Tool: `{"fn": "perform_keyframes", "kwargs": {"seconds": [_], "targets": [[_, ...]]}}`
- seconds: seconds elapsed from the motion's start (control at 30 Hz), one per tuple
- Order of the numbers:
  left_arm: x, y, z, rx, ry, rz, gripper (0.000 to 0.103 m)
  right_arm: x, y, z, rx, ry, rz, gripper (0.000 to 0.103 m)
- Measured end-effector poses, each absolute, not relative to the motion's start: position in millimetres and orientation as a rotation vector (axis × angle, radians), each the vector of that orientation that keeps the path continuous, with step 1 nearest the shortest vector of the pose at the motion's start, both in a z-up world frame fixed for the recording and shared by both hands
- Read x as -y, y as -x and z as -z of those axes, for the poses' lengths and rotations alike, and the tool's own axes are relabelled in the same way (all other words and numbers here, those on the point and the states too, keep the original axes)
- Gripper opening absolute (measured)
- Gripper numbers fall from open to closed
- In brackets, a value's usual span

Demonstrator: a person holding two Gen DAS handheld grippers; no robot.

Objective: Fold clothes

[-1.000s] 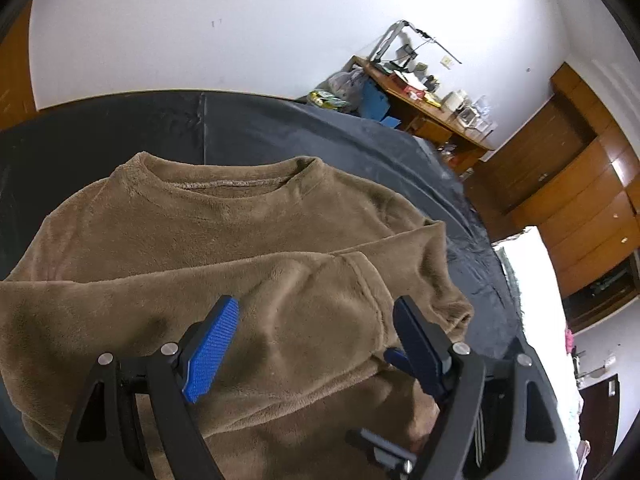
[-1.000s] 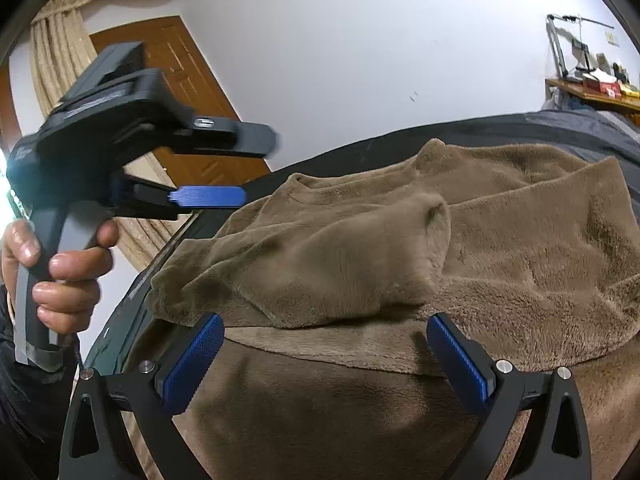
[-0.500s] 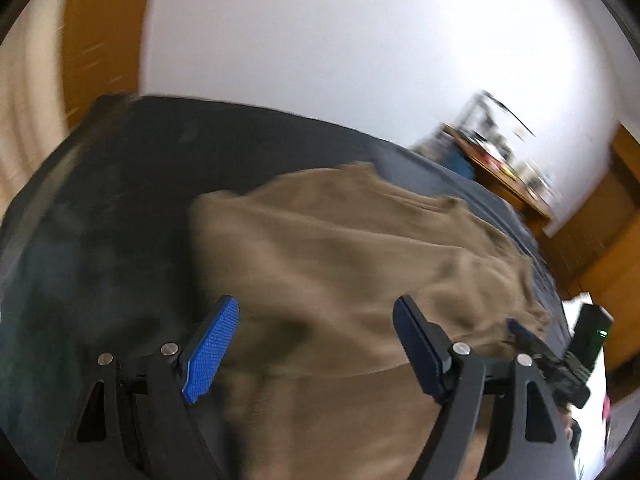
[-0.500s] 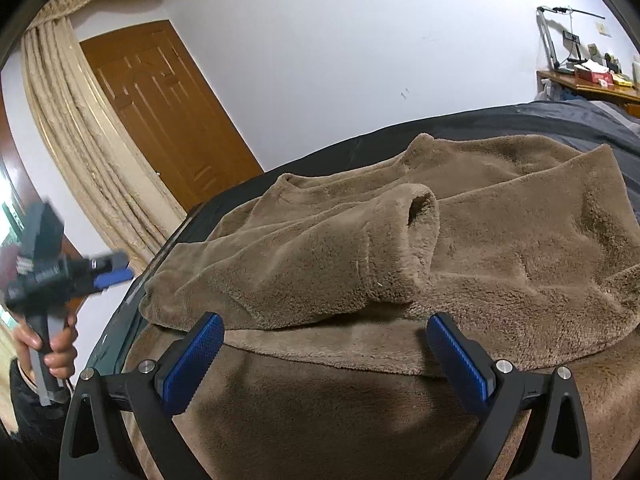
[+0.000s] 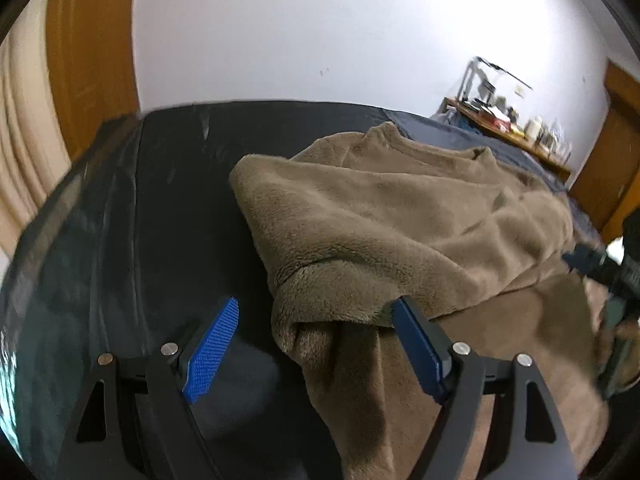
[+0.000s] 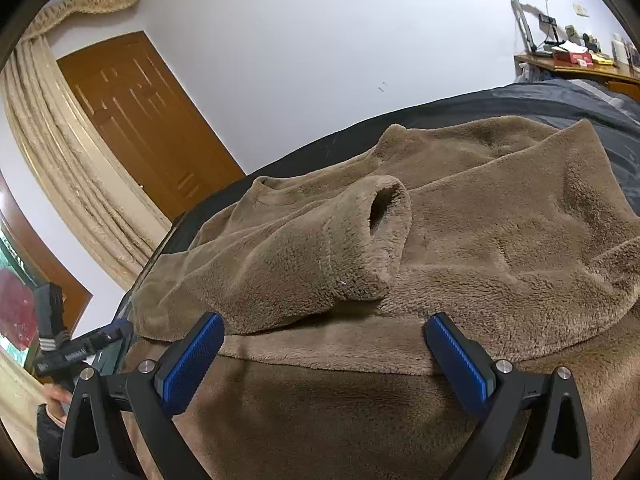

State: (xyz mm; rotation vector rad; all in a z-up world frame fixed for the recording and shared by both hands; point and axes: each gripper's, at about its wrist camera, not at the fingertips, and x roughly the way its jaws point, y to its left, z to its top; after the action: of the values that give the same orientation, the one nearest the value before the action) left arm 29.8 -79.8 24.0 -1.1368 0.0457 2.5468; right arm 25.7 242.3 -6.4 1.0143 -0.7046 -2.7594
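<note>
The brown fleece sweatshirt (image 5: pixel 400 216) lies on the dark bed cover (image 5: pixel 160 200), sleeves folded inward. Left gripper (image 5: pixel 316 348), jaws released, straddles the sweatshirt's side edge; right gripper (image 6: pixel 324 356), released, hovers over its lower body. Clench both evenly before folding.

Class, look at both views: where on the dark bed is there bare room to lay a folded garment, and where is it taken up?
Bare: the dark bed cover left of the brown fleece top, out to the bed's edge, and a strip beyond its collar toward the wall. Crowded: the middle and right, under the top and its folded sleeve.
</note>
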Motion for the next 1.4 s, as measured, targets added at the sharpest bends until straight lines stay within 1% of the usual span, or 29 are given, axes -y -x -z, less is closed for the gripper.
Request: {"fn": "perform_keyframes", "kwargs": {"seconds": [0.03, 0.07, 0.13, 0.17, 0.23, 0.33, 0.4, 0.43, 0.47, 0.6, 0.7, 0.8, 0.83, 0.9, 0.93, 0.97, 1.0, 1.03, 1.07, 1.17, 1.27, 1.33, 1.4], "targets": [[78, -30, -23, -0.046, 1.131, -2.535, 0.077, -243, -26, 7, 0.707, -1.017, 2.760, 0.103], [76, -29, -22, -0.037, 1.130, -2.520, 0.061, -243, -26, 7, 0.709, -1.020, 2.760, 0.103], [74, -27, -18, -0.007, 1.143, -2.492, 0.048, -243, -25, 7, 0.711, -1.024, 2.762, 0.103], [73, -27, -18, 0.001, 1.146, -2.492, 0.039, -243, -25, 7, 0.708, -1.024, 2.763, 0.103], [76, -30, -19, 0.027, 1.139, -2.486, 0.028, -243, -26, 6, 0.714, -1.016, 2.765, 0.103], [84, -40, -25, 0.064, 1.112, -2.493, 0.019, -247, -28, 6, 0.747, -0.993, 2.766, 0.103], [91, -43, -27, 0.083, 1.108, -2.503, 0.018, -250, -29, 5, 0.767, -0.983, 2.773, 0.103], [95, -43, -26, 0.094, 1.112, -2.508, 0.016, -250, -29, 2, 0.762, -0.986, 2.787, 0.103], [98, -43, -25, 0.106, 1.119, -2.512, 0.011, -249, -29, -2, 0.739, -0.984, 2.806, 0.103], [111, -36, -13, 0.196, 1.157, -2.505, 0.011, -243, -19, -29, 0.611, -0.947, 2.882, 0.103], [117, -33, -10, 0.264, 1.152, -2.480, 0.011, -251, 5, -32, 0.651, -1.035, 2.886, 0.103], [118, -31, -7, 0.297, 1.159, -2.449, 0.011, -256, 24, -17, 0.709, -1.129, 2.834, 0.103], [118, -29, -6, 0.307, 1.166, -2.438, 0.011, -255, 29, -10, 0.726, -1.159, 2.804, 0.101], [117, -26, -4, 0.317, 1.175, -2.424, 0.011, -248, 37, 1, 0.714, -1.208, 2.775, 0.090], [116, -24, -4, 0.314, 1.177, -2.423, 0.011, -243, 40, 4, 0.676, -1.227, 2.782, 0.071], [115, -23, -4, 0.310, 1.179, -2.422, 0.011, -239, 42, 4, 0.639, -1.231, 2.793, 0.055], [113, -22, -4, 0.303, 1.180, -2.421, 0.011, -235, 44, 4, 0.602, -1.234, 2.803, 0.051], [111, -21, -4, 0.293, 1.181, -2.422, 0.011, -233, 45, 2, 0.577, -1.228, 2.808, 0.037], [109, -20, -4, 0.283, 1.180, -2.425, 0.011, -232, 44, -2, 0.567, -1.207, 2.809, 0.032], [111, -25, -7, 0.270, 1.157, -2.448, 0.010, -233, 31, -33, 0.497, -1.052, 2.914, 0.030], [115, -32, -11, 0.270, 1.114, -2.468, 0.008, -238, 11, -62, 0.422, -0.897, 3.042, 0.030], [115, -34, -12, 0.248, 1.115, -2.487, 0.008, -240, 1, -66, 0.350, -0.892, 3.088, 0.030], [114, -34, -12, 0.224, 1.122, -2.506, 0.007, -237, 1, -51, 0.267, -1.002, 3.072, 0.030]]}}
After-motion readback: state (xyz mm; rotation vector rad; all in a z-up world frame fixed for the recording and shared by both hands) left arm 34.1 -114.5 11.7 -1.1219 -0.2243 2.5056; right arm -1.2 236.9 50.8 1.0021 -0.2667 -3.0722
